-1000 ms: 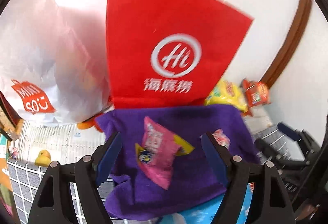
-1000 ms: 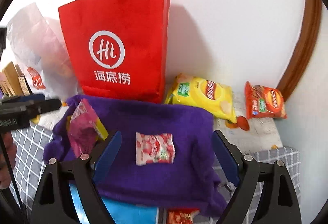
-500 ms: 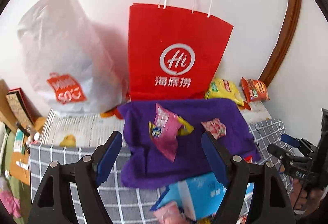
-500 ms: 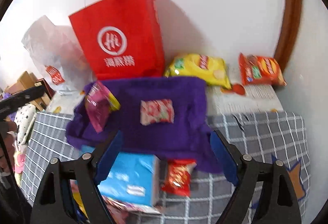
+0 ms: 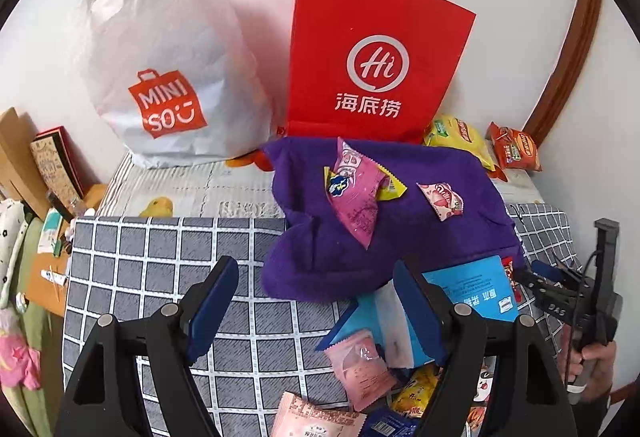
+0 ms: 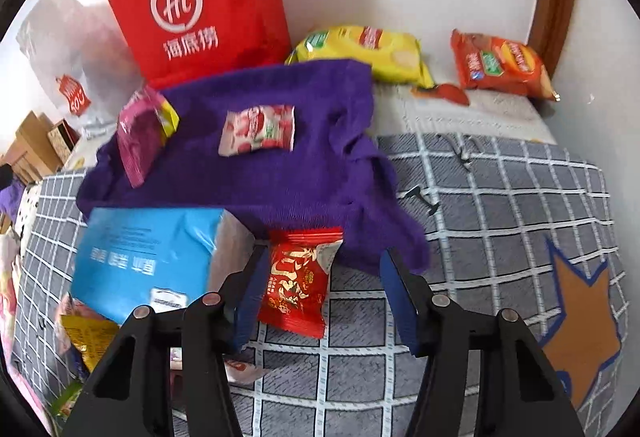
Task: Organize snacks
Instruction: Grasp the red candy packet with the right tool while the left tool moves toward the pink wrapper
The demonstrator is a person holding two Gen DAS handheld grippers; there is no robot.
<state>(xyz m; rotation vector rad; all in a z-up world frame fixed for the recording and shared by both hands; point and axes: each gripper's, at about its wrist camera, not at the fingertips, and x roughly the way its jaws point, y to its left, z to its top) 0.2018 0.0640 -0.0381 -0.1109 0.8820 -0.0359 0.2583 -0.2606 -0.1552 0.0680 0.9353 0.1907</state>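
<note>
A small red snack packet (image 6: pixel 298 285) lies on the grey checked blanket (image 6: pixel 500 197), half under the edge of a purple cloth (image 6: pixel 260 173). My right gripper (image 6: pixel 324 257) straddles this packet and its jaws are closing. The left pad is at the packet's edge, while the right pad stands apart from it. On the cloth rest a pink packet (image 5: pixel 356 193) and a strawberry-print packet (image 6: pixel 258 131). My left gripper (image 5: pixel 316 265) hovers open over the blanket, holding nothing. A blue packet (image 5: pixel 476 289) sits by its right finger.
A red paper bag (image 5: pixel 372 57) and a white plastic bag (image 5: pixel 160 57) stand against the wall. A yellow chip bag (image 6: pixel 368 49) and an orange one (image 6: pixel 500 65) lie at the back right. Several loose packets (image 5: pixel 360 365) lie near the left gripper. Boxes (image 5: pixel 48 165) stand at the left.
Both grippers have drawn back from the bags and the wall. The right one has sunk to the red packet and its jaws have narrowed around it. The left jaws keep their width.
</note>
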